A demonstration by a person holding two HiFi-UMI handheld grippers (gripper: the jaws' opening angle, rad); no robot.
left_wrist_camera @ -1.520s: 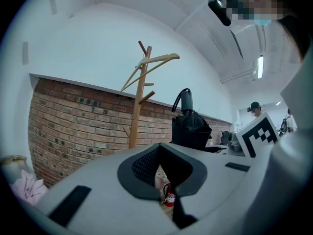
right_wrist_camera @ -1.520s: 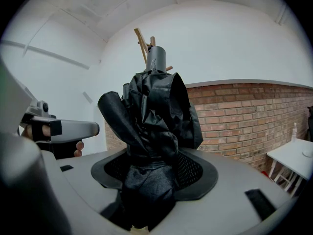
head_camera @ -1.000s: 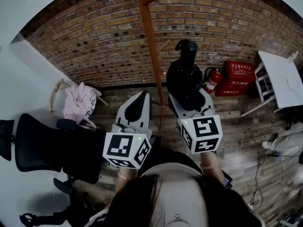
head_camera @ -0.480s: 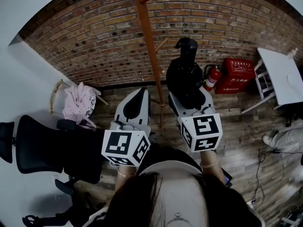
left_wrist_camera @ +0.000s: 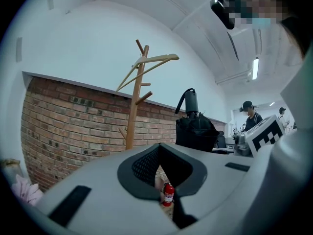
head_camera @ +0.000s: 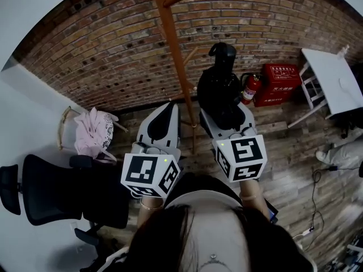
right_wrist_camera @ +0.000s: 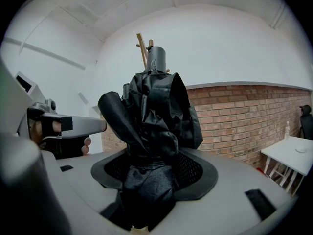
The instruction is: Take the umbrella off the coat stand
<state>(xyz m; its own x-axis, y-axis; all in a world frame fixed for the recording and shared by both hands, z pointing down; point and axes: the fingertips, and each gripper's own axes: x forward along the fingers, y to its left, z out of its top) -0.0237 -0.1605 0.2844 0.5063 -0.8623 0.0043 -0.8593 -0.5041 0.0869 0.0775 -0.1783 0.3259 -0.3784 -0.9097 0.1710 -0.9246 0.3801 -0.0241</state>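
Observation:
A black folded umbrella stands upright between the jaws of my right gripper, free of the coat stand. The stand is a tall wooden pole with pegs, in front of the brick wall and just left of the umbrella. In the right gripper view the umbrella's fabric fills the jaw hollow of that gripper. My left gripper is beside it on the left, jaws together and empty. In the left gripper view, past that gripper, I see the stand and the umbrella.
A red fire extinguisher and a red box sit by the wall on the right, near a white table. A black office chair and a pink cloth are at the left. People stand far off.
My left gripper has edged slightly forward toward the stand. The right gripper has stayed put with the umbrella in it.

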